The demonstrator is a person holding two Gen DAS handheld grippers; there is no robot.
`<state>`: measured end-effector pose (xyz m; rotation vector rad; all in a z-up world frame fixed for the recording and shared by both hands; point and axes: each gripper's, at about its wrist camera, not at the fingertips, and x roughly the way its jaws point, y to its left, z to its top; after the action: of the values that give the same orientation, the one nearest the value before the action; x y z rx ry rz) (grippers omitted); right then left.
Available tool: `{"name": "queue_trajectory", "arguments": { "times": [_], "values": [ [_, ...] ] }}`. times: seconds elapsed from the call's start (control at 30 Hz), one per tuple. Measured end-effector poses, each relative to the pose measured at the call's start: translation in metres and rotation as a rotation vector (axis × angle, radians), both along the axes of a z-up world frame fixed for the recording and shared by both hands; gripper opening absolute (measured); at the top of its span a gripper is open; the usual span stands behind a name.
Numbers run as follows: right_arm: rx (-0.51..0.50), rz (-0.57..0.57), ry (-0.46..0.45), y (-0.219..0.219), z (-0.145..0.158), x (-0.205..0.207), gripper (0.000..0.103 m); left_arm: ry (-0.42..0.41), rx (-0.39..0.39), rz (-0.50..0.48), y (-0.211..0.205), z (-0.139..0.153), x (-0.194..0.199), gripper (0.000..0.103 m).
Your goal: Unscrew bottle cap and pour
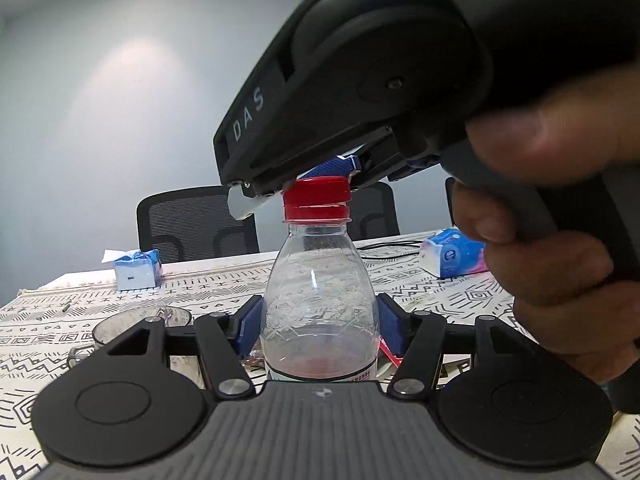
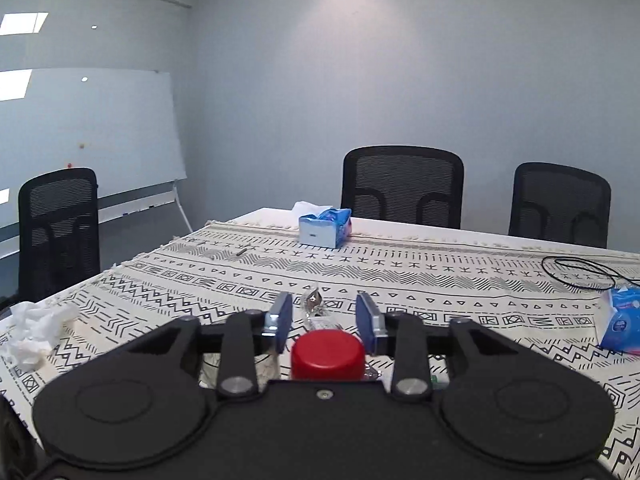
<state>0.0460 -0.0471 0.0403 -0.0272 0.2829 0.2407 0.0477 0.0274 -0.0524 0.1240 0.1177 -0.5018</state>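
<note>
A clear plastic bottle (image 1: pixel 318 304) with a red cap (image 1: pixel 316 196) stands upright on the patterned tablecloth. My left gripper (image 1: pixel 318 320) is shut on the bottle's body, blue pads pressed against both sides. My right gripper (image 2: pixel 326 320) hovers just over the cap, seen from the side in the left wrist view (image 1: pixel 320 176). In the right wrist view the red cap (image 2: pixel 328 354) sits between the blue pads (image 2: pixel 282 320) with a gap on each side, so the gripper is open. A clear glass cup (image 1: pixel 140 326) stands left of the bottle.
A blue tissue box (image 2: pixel 324 226) stands far across the table (image 2: pixel 440 272). A blue tissue pack (image 2: pixel 620 322) and a black cable (image 2: pixel 580 274) lie at right. Crumpled white paper (image 2: pixel 32 328) lies at left. Black chairs (image 2: pixel 402 186) line the far side.
</note>
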Motion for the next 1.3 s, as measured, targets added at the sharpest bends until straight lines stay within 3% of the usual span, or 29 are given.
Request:
{"name": "queue_trajectory", "arguments": {
  "times": [0.43,0.93,1.1,1.3],
  "values": [
    [-0.016,0.033,-0.036,-0.002,-0.012,-0.007,0.034,0.027,-0.015,-0.007,0.006,0.003,0.002,0.056],
    [0.067,0.433,-0.110,-0.054,-0.019,0.018,0.034,0.051,-0.039,-0.058,0.015,0.002,0.013,0.056],
    [0.116,0.183,-0.025,-0.037,-0.008,0.002,0.037,0.031,-0.024,-0.028,0.007,0.000,0.007,0.057],
    [0.012,0.000,-0.067,-0.016,-0.003,-0.024,0.038,0.002,-0.006,0.006,-0.001,-0.001,0.000,0.057]
  ]
}}
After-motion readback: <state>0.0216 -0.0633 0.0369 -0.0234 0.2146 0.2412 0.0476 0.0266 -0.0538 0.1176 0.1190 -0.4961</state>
